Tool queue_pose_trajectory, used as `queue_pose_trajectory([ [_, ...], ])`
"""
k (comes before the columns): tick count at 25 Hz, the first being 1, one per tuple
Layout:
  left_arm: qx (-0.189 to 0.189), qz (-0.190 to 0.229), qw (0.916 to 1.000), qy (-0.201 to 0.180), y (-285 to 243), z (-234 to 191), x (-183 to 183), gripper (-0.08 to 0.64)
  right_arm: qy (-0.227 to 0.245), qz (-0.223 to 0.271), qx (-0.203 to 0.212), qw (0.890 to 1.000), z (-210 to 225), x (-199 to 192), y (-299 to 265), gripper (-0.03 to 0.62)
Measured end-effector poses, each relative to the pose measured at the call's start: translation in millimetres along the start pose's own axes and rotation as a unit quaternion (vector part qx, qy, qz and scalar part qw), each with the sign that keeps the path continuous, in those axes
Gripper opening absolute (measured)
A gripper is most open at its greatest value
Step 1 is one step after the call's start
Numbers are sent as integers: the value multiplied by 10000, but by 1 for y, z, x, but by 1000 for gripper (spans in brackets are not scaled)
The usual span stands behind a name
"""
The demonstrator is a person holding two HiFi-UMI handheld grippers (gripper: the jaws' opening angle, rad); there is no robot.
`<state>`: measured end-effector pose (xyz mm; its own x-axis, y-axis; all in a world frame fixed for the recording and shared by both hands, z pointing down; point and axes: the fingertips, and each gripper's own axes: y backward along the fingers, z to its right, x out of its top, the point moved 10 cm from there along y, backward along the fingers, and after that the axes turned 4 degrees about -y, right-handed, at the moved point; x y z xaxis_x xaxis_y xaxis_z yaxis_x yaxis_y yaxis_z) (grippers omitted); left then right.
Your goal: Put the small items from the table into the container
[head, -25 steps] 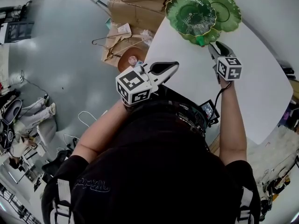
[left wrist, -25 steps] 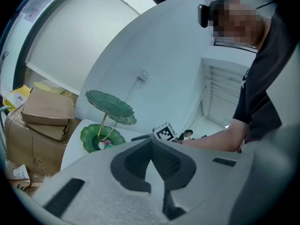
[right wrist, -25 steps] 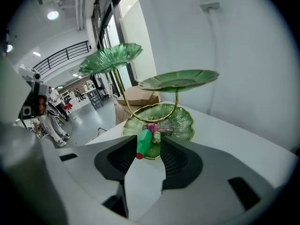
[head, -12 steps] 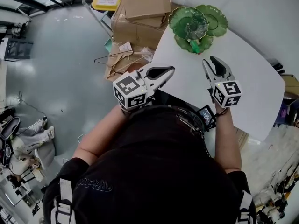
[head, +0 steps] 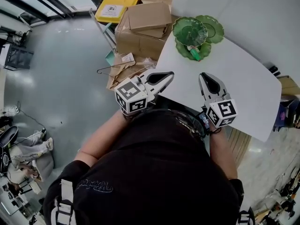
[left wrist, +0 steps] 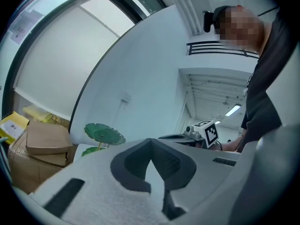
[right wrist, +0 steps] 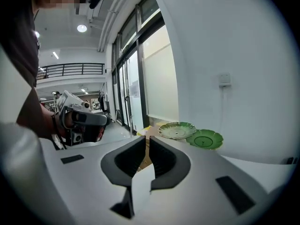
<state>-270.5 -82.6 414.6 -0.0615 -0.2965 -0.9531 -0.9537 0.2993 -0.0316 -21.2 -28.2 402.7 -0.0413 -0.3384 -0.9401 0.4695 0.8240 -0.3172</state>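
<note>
A person in a black top, seen from above, holds two claws out over the near edge of a white bench (head: 243, 88). Far to the left of the left claw (head: 168, 75) is a grey floor (head: 61, 64), with one heap of bags and cloth (head: 28, 149) low down. Closer in, just left of that claw and beyond it, stand two cardboard boxes (head: 143, 27), the smaller stacked on the larger. One yellow box (head: 112, 8) sits behind them, and one wire hanger (head: 114, 68) lies on flattened card beside them. The left claw is closed, its tips meeting, with nothing in it.

Ahead of both claws and well apart from either, at the bench's far corner, stands the container (head: 194, 34) — one green stand carrying three leaf-shaped dishes, two high and one low. Whatever lies in the dishes is too small to make out, and the small items cannot be picked out on the bench.

The right claw (head: 206, 78) hangs over the bench near its front edge. Its jaws are closing to a narrow slit, with nothing between them. To its right the bare white top runs on to a rounded corner.

The right gripper view shows the room — tall windows, a white wall with one socket (right wrist: 225, 80), and a railed balcony (right wrist: 70, 69) under ceiling lights.
</note>
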Motion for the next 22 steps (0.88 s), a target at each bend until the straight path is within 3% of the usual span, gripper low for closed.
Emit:
queue_pose_trajectory([
  [5, -46, -9, 10000, -66, 5, 4, 0, 3, 13, 68, 222, 9997, -19, -3, -2, 25],
  [14, -224, -30, 9997, -10, 4, 16, -1, 3, -138, 44, 214, 9997, -31, -5, 12, 23],
  [22, -281, 42, 9996, 70, -18, 36, -4, 3, -161, -9, 205, 9997, -17, -11, 42, 20],
])
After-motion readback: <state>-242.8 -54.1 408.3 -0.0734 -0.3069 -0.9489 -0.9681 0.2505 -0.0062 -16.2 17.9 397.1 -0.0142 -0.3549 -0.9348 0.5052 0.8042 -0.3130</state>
